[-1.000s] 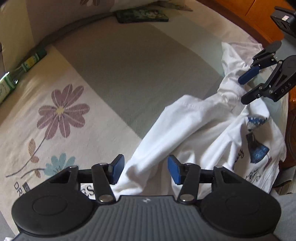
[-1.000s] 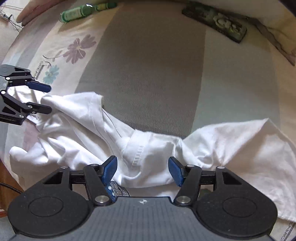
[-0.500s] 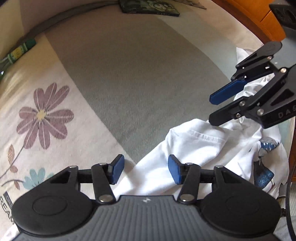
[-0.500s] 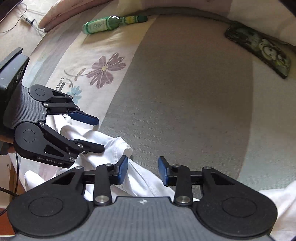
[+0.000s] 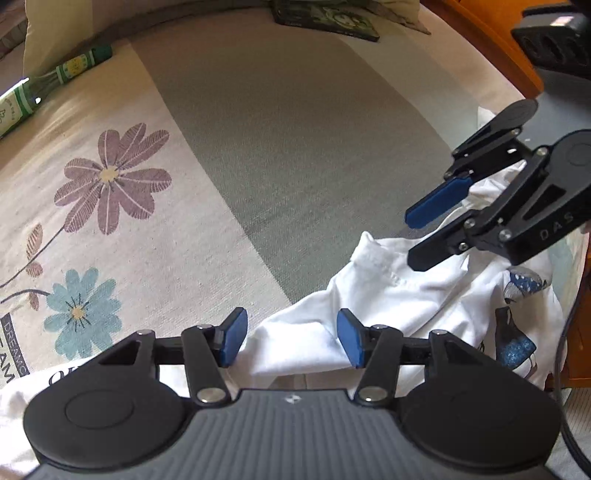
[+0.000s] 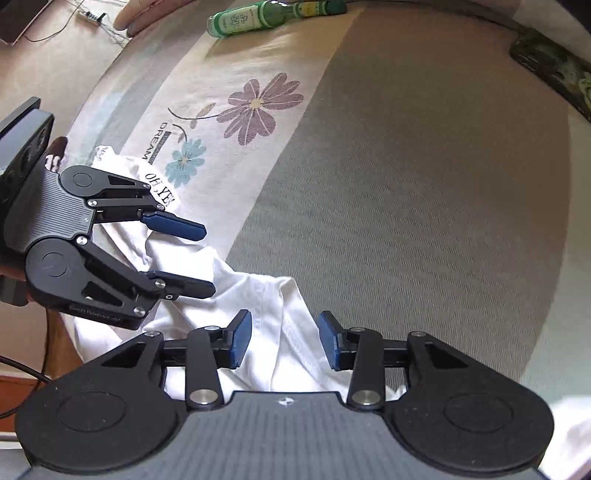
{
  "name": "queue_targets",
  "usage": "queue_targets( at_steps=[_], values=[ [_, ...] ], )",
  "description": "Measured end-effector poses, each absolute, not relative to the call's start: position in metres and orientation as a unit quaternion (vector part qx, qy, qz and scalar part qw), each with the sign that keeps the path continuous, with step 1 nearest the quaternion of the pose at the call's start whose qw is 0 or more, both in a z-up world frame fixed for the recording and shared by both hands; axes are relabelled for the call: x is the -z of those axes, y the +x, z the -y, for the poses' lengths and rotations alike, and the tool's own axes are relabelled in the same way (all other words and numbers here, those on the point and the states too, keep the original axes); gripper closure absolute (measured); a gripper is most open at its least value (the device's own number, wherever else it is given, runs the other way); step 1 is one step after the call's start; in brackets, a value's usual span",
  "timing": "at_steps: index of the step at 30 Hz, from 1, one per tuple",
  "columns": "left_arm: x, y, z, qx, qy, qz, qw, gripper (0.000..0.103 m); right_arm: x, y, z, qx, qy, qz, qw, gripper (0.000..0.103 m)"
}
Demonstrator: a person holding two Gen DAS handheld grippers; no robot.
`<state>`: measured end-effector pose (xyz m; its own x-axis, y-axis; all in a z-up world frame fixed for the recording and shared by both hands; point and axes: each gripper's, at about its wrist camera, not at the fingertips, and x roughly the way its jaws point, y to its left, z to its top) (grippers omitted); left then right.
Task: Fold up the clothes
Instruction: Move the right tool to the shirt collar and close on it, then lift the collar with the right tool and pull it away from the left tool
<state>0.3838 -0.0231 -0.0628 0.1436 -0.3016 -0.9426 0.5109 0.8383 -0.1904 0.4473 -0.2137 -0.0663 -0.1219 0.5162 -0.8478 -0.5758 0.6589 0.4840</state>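
Item 1, nearest: left gripper (image 5: 290, 341). Fingers spread apart, nothing between the pads; white cloth lies under the gap.

Item 2: right gripper (image 6: 285, 339). Fingers likewise parted and empty, poised over a stitched hem. Seen from the left camera it stands at 3 o'clock, just above the cloth.

Item 3: white T-shirt (image 5: 399, 295), the task's thing. It lies crumpled on the bed (image 5: 295, 147) at its near edge, bunched in ridges, a blue printed figure showing at 4 o'clock in the left view and black lettering near the left gripper in the right view. No flat panel, straight edge or stacked layer is visible.

Status: judged unfolded as it lies; spreading, squaring and folding all appear left to do. Both grippers sit close together over the same heap, which suits taking hold of the cloth, though neither has any.

Item 4, farther: flower-printed bedcover with a grey stripe, bare of clothing.

Item 5, farthest: green bottle (image 6: 258, 16) at 11 o'clock and a dark flat patterned case (image 5: 328, 22) at 12 o'clock, both lying well apart from the shirt.
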Motion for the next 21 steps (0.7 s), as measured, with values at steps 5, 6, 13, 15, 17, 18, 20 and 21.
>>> queue_targets(
  at_steps=[5,6,13,15,17,18,20,21],
  values=[
    [0.063,0.379,0.020,0.296,0.121,-0.585,0.745,0.050,0.077,0.461,0.202,-0.447,-0.039,-0.621,0.643,0.058],
    [0.063,0.379,0.020,0.298,0.121,-0.584,0.745,0.049,0.078,0.462,0.197,-0.455,-0.048,-0.618,0.639,0.058],
    [0.066,0.375,0.017,0.300,0.111,-0.580,0.749,0.047,0.077,0.443,0.163,-0.515,-0.179,-0.557,0.626,0.060],
    [0.066,0.373,0.016,0.300,0.109,-0.579,0.750,0.047,0.075,0.434,0.159,-0.522,-0.217,-0.540,0.623,0.075],
    [0.067,0.372,0.015,0.301,0.106,-0.578,0.751,0.048,0.071,0.433,0.156,-0.525,-0.228,-0.538,0.619,0.090],
    [0.064,0.373,0.015,0.299,0.106,-0.574,0.755,0.048,0.068,0.432,0.155,-0.524,-0.234,-0.530,0.624,0.090],
    [0.055,0.375,0.013,0.292,0.107,-0.563,0.766,0.048,0.059,0.434,0.152,-0.521,-0.243,-0.508,0.642,0.092],
    [0.051,0.376,0.012,0.289,0.108,-0.557,0.771,0.049,0.053,0.437,0.151,-0.519,-0.242,-0.497,0.652,0.092]
  ],
)
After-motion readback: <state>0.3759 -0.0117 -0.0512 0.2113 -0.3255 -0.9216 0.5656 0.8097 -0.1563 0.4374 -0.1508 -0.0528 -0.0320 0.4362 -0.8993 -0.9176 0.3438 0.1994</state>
